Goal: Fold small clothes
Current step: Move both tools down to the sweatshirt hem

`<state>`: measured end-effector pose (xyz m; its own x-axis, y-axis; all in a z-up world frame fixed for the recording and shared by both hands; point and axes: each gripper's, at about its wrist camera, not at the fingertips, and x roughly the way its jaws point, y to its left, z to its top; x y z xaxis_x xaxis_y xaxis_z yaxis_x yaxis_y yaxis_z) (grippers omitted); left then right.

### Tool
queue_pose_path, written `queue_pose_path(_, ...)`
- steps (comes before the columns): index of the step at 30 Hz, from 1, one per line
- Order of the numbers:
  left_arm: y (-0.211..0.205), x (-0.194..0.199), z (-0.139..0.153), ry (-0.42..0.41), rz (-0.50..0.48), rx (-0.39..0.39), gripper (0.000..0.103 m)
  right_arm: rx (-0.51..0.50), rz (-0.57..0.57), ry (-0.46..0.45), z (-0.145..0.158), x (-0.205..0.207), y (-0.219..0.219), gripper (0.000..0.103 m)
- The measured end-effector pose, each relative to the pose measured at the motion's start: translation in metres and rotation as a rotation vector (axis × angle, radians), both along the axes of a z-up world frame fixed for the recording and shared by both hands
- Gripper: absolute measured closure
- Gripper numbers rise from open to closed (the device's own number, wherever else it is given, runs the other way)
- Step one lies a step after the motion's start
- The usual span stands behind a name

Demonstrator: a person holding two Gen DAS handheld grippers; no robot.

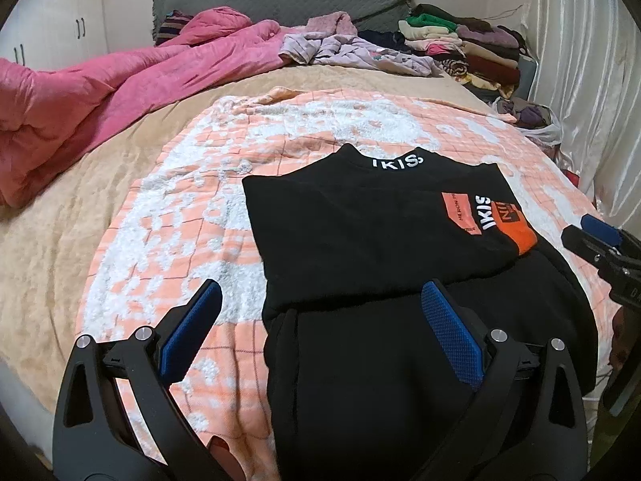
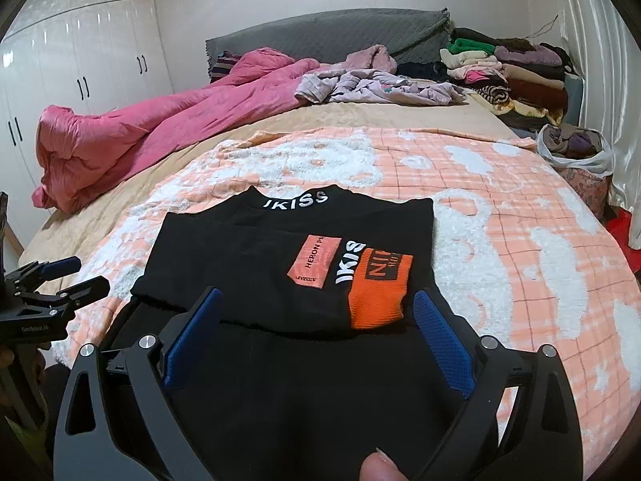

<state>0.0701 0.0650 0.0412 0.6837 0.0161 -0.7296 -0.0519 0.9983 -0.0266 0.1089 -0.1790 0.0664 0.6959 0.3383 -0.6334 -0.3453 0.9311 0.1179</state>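
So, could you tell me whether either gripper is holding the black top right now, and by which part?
Nothing is held: the left gripper and right gripper are both open above the black top.

Dim, warm indoor light is seen; sheen is caught on the curtain [image 1: 577, 60], edges are bowed by fisheye, corners beyond it are blackened.

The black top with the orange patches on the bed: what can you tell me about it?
The black top is a soft knit garment with a raised collar lettered in white. It lies flat on the peach-and-white blanket, partly folded: a sleeve is laid across the chest, showing a peach label, white lettering and an orange cuff. The lower body stretches toward the cameras. Both grippers, left and right, hover open above its near part; whether they touch it is unclear.
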Motion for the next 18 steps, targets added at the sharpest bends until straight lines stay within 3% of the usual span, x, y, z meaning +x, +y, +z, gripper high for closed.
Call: queue_pose_path(18,0.007,-0.032,0.005,-0.012,0.004,0.025,0.010,-0.047,-0.022,0.021,-0.006,-0.036,-0.027,0.007)
